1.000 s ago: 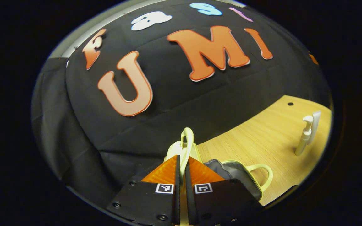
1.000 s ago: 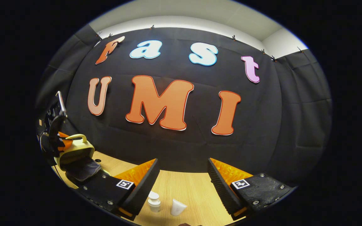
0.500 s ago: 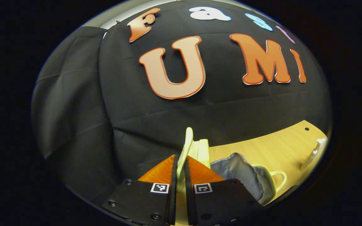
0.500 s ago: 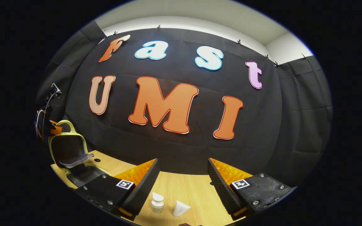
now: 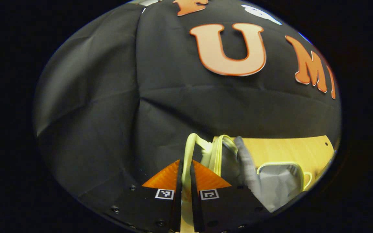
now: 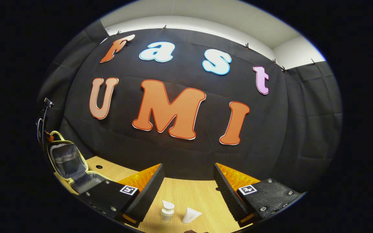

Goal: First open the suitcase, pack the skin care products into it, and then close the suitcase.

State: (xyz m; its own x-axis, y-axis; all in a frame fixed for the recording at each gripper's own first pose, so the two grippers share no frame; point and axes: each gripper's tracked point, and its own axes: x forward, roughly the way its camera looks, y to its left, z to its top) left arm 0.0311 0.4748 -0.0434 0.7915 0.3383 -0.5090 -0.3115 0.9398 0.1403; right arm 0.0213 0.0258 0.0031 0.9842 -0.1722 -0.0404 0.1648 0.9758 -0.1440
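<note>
left gripper: jaws clamped on the suitcase's pale yellow handle | suitcase: open, lid upright, on the wooden surface | right gripper: jaws wide, above pump bottle and tube

Black cloth wall, creased, clipped along its top edge. Pale wall above it. Light wood desk, small round hole.
</note>
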